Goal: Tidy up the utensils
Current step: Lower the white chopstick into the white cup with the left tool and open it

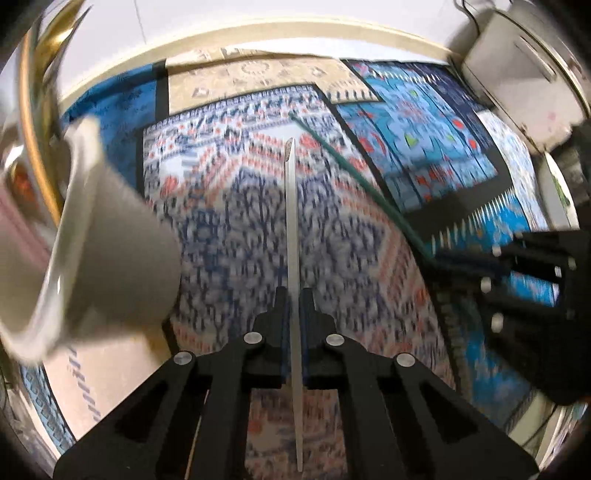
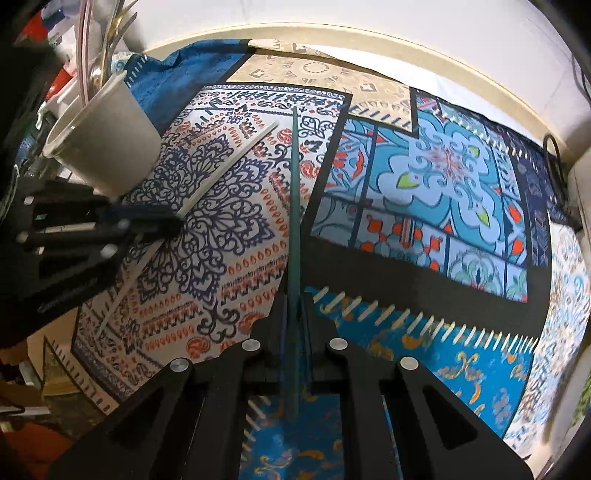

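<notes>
Patterned cloth [image 1: 229, 206] beneath; left gripper [image 1: 293, 295] clenched on white chopstick [image 1: 291, 229], paper cup [image 1: 110, 258] to its left; right view: right gripper [image 2: 295, 306] clamping green chopstick [image 2: 295, 192], cup [image 2: 107, 140] far left.

White chopstick [image 1: 292, 236] pinched in left claw [image 1: 293, 295], green chopstick [image 2: 295, 206] in right claw [image 2: 295, 310]; white cup [image 2: 107, 144] holds upright utensils

Beneath me spreads a patchwork cloth [image 2: 424, 177] — blue, white, orange, black panels — over a round table with a cream rim [image 2: 369, 35]. Behind it, a plain white wall [image 2: 461, 44].
</notes>
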Demonstrator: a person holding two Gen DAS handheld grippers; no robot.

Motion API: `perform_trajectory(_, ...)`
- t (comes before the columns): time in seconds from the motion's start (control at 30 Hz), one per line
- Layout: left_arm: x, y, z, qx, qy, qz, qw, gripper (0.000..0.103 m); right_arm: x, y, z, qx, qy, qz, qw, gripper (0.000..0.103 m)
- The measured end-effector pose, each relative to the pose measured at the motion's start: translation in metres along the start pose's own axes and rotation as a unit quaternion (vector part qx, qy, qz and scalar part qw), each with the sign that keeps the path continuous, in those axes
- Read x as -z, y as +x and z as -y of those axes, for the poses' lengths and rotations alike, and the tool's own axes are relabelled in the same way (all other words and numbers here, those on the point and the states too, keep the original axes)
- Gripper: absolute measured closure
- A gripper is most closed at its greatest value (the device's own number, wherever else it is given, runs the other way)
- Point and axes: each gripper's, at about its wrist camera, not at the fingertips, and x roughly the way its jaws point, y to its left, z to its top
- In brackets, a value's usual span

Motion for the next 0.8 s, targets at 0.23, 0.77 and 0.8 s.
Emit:
perform_trajectory(0.23, 0.023, -0.024, -0.003, 0.01, -0.012, 0.012, 0.9998, 0.1, 0.015, -0.024, 0.014, -0.032, 0.042, 0.025, 0.998, 0.097)
perform_trajectory(0.77, 0.013, -0.132, -0.014, 0.008, -0.063, 0.169, 0.9836, 0.1, -0.007, -0.062, 0.012, -0.062, 0.056, 0.088, 0.993, 0.097)
perform_trajectory(0.8, 0.012, -0.138, -0.016, 0.003, -0.064, 0.179, 0.9817, 0.1, -0.007, -0.059, 0.011, -0.062, 0.054, 0.082, 0.993, 0.097)
